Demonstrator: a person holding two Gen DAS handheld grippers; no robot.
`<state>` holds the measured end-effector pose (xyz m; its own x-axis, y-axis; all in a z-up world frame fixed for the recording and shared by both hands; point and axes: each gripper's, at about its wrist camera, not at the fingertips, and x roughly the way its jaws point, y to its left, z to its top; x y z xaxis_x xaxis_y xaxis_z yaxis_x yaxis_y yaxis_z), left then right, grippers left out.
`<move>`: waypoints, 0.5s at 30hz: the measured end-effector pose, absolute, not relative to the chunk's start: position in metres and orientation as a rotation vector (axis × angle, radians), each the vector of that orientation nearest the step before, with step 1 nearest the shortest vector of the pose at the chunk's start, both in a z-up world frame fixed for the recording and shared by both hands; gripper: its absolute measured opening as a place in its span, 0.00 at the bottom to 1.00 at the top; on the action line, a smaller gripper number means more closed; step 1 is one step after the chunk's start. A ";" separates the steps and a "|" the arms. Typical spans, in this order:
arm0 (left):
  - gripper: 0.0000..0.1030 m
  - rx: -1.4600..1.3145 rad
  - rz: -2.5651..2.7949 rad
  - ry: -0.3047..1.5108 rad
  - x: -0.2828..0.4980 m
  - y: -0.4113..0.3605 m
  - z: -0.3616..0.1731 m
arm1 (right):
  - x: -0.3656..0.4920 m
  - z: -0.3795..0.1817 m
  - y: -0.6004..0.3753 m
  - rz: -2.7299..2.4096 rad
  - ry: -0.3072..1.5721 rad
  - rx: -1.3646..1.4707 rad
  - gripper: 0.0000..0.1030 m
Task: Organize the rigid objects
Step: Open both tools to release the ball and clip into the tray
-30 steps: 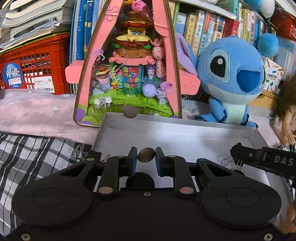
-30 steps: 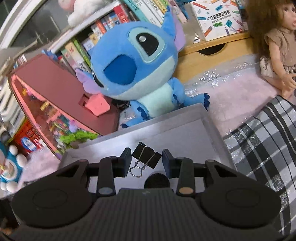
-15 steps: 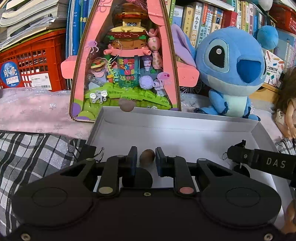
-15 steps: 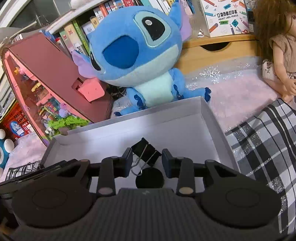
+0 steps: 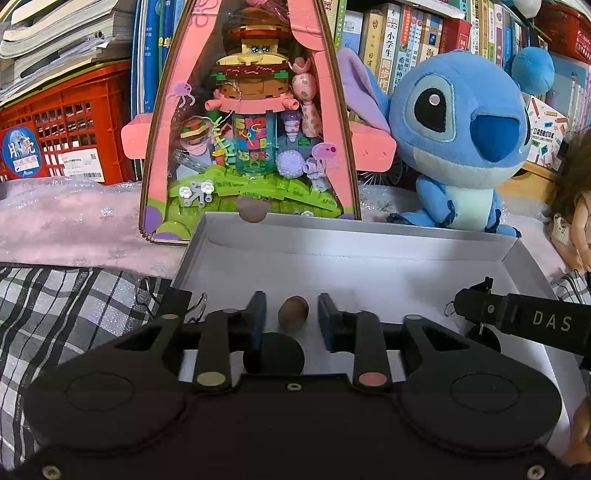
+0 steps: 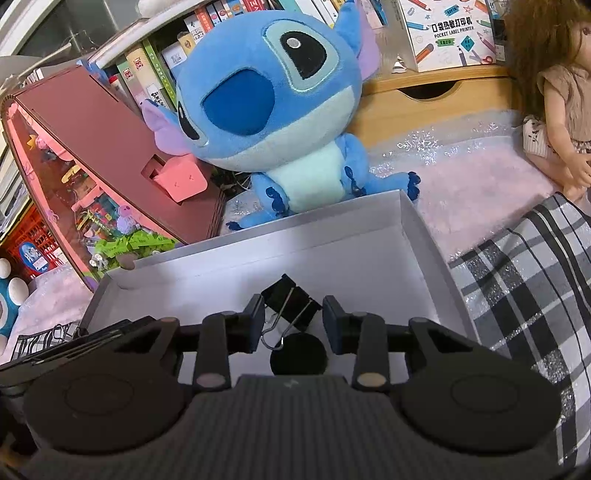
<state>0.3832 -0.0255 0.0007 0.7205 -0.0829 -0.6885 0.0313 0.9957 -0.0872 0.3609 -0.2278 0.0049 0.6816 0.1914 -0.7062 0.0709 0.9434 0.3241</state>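
Bookshelves (image 5: 406, 33) and toys back a white box (image 5: 369, 266). Left hand-held gripper (image 5: 291, 317), jaws just opened, frees a smooth, hard pebble (image 5: 293, 312) inside. Right hand-held gripper (image 6: 293, 325) pinches a light, stiff binder clip (image 6: 290, 304) above it; best gripped across its body.

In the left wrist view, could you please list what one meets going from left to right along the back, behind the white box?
Red crate → pink display case with the toy brick scene → blue plush toy → doll at the right edge.
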 end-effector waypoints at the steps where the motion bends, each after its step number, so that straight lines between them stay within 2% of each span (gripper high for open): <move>1: 0.35 -0.064 -0.061 0.765 0.382 -0.026 0.002 | 0.361 0.005 -0.228 0.069 0.823 0.339 0.44; 3: 0.48 -0.063 -0.068 0.762 0.378 -0.026 0.008 | 0.358 0.008 -0.229 0.067 0.819 0.336 0.56; 6: 0.58 -0.058 -0.100 0.744 0.367 -0.025 0.021 | 0.347 0.018 -0.233 0.092 0.785 0.315 0.69; 10: 0.72 -0.022 -0.102 0.696 0.345 -0.024 0.042 | 0.332 0.037 -0.241 0.099 0.743 0.302 0.75; 15: 0.78 0.014 -0.124 0.646 0.311 -0.021 0.063 | 0.308 0.058 -0.248 0.133 0.693 0.300 0.84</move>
<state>0.3110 -0.0211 0.0628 0.7916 -0.1112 -0.6009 0.1198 0.9925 -0.0258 0.3078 -0.2478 0.0581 0.7631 0.2195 -0.6079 -0.0215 0.9487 0.3155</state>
